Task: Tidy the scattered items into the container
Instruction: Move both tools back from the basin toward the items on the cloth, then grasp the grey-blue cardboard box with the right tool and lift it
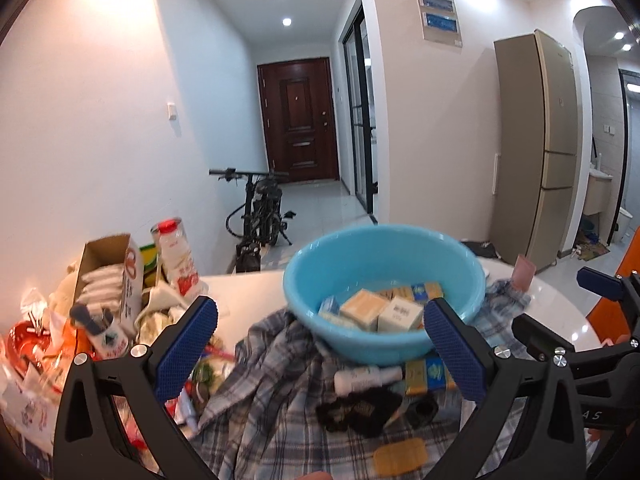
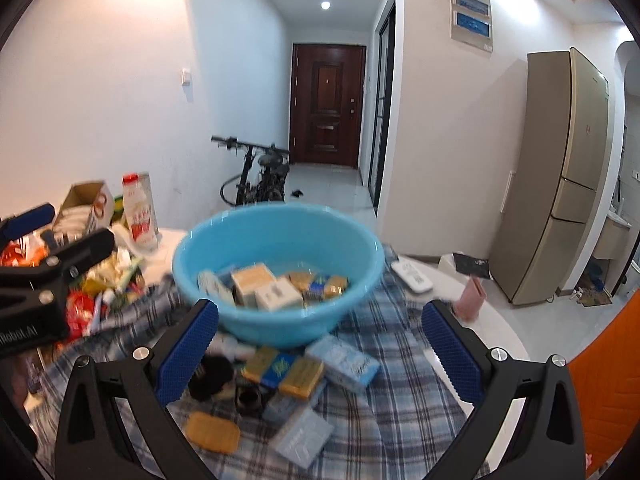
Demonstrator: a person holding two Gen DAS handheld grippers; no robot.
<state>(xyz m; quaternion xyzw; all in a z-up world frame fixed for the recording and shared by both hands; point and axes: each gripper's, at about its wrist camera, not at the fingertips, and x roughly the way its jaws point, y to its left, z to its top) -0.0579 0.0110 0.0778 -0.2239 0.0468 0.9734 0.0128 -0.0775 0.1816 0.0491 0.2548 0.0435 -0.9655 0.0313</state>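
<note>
Both grippers hang empty w/ jaws spread wide: left gripper (image 1: pixel 320 344) and right gripper (image 2: pixel 320 340), side by side, both aimed at the basin.

Nearest the table's front edge, on the plaid cloth (image 2: pixel 400 412): a flat tan bar (image 2: pixel 212 432), prob. soap or a biscuit pack, blurred so not sure. Beside it a pale blue packet (image 2: pixel 302 436), flat and light, likely to flex; take it across the short sides.

A bit further in: gold-and-blue box (image 2: pixel 282 370), stiff card, light, easy pinch across its narrow width. Next to it a light blue carton (image 2: pixel 344 362), same handling. A black fuzzy item (image 2: pixel 210 376) lies left of them, soft, will squash; grip the middle. A small white bottle (image 1: pixel 366 376) lies on its side touching the basin's foot, smooth, may roll; take across the body.

Then the blue plastic basin (image 2: pixel 276 320), mid-table, on the cloth, already holding several boxes.

Far left corner: clutter pile w/ red-capped milk bottle (image 1: pixel 178 260) and open cardboard box (image 1: pixel 108 276). White remote (image 2: pixel 412 278) right of the basin.
</note>
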